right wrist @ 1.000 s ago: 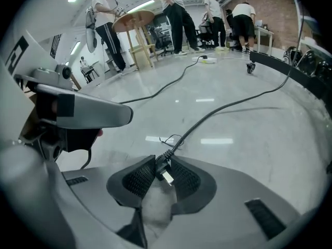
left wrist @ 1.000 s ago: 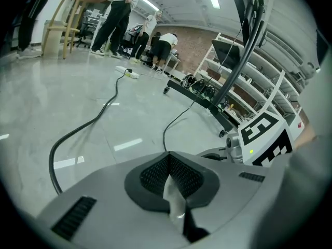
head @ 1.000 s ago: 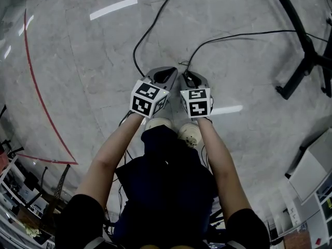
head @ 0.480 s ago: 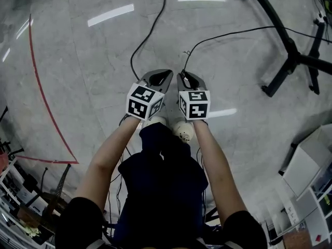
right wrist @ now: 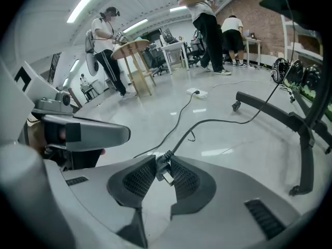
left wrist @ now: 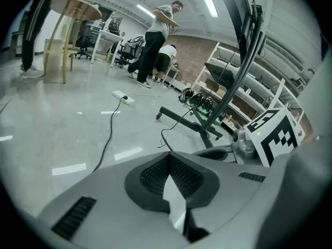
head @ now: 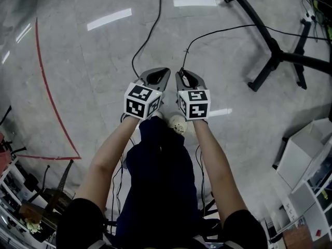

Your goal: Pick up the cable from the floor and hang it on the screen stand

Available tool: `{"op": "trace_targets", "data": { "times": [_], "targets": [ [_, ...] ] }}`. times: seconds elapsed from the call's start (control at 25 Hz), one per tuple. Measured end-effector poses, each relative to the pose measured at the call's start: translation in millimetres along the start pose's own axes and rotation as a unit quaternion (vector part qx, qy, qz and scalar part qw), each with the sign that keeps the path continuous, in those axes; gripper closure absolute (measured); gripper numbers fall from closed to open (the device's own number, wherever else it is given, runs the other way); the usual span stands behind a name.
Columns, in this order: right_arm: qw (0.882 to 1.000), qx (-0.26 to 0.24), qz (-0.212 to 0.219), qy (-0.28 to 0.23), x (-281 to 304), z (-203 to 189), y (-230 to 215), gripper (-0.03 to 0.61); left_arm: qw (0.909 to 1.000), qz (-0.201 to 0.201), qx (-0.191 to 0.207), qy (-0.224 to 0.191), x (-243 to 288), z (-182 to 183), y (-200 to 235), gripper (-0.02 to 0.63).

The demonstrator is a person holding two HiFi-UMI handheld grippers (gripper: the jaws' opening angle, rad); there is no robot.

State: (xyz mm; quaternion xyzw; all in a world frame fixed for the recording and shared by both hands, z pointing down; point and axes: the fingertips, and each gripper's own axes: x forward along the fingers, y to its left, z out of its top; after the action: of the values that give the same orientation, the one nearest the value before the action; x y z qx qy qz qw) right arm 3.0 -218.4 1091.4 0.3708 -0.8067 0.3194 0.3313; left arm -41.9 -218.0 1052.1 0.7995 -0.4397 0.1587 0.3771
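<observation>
Between right gripper's [right wrist: 164, 160] closed jaws, cable plug [right wrist: 162, 169]; left gripper [left wrist: 169, 154] closed, empty.

A white power strip [left wrist: 123, 97] is lying on the floor well ahead of the jaws. Beyond it to the left, a person [right wrist: 107, 45] is standing beside a round wooden table [right wrist: 132, 48]. Shelving [left wrist: 262, 100] is standing off to the right. A red line [head: 44, 87] is curving across the floor far left.

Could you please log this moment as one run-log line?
right gripper: shut on cable | left gripper: shut, empty | screen stand: cable not yet hung
</observation>
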Motion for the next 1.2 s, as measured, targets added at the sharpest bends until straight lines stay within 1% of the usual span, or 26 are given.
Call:
{"op": "trace_targets", "data": {
  "times": [0.28, 0.72, 0.96, 1.2],
  "targets": [
    [1.0, -0.005, -0.013, -0.014, -60, 42, 8, 0.474, 0.9999, -0.006, 0.009, -0.001, -40, 40, -38, 0.611],
    [0.999, -0.014, -0.013, -0.042, -136, 104, 36, 0.476, 0.9996, -0.018, 0.014, -0.016, -91, 105, -86, 0.611],
    [0.998, -0.031, -0.018, -0.045, -175, 128, 49, 0.476, 0.9995, -0.023, 0.014, -0.015, -119, 131, -110, 0.611],
    [0.998, -0.027, -0.023, -0.054, -219, 153, 54, 0.476, 0.9991, -0.029, 0.017, -0.024, -144, 165, -142, 0.611]
  ]
}}
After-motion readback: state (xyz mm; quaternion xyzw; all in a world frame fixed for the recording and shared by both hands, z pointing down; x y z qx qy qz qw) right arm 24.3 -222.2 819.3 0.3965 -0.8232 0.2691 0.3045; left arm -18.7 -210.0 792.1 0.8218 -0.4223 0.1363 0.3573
